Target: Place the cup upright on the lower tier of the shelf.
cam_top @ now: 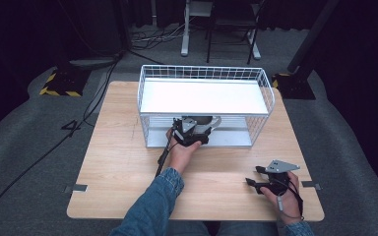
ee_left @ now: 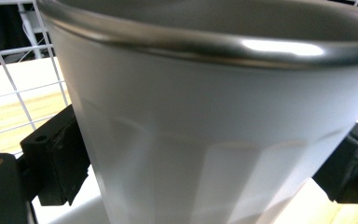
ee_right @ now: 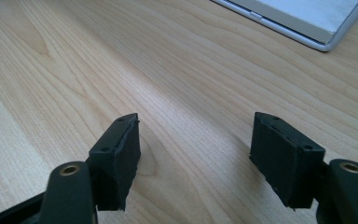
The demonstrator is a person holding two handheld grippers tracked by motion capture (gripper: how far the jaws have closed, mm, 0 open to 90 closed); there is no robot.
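Observation:
A white cup (ee_left: 214, 140) with a metal rim sits close up between the jaws in the left gripper view. My left gripper (ee_left: 203, 163) is shut on it, one black pad (ee_left: 63, 163) pressed against each side. In the high view the left gripper (cam_top: 192, 132) reaches into the lower level of the white wire rack (cam_top: 204, 78), with the cup (cam_top: 213, 121) just inside the front opening. My right gripper (cam_top: 252, 175) rests low over the table's near right part, jaws open with nothing between them. In its own view, bare wood shows between the spread pads of the right gripper (ee_right: 196, 158).
The wire rack stands at the back middle of the wooden table (cam_top: 118, 162) and carries a white shelf board (cam_top: 204, 97) on top. A corner of the rack's base (ee_right: 307, 23) lies ahead of the right gripper. Cables run over the floor at the left.

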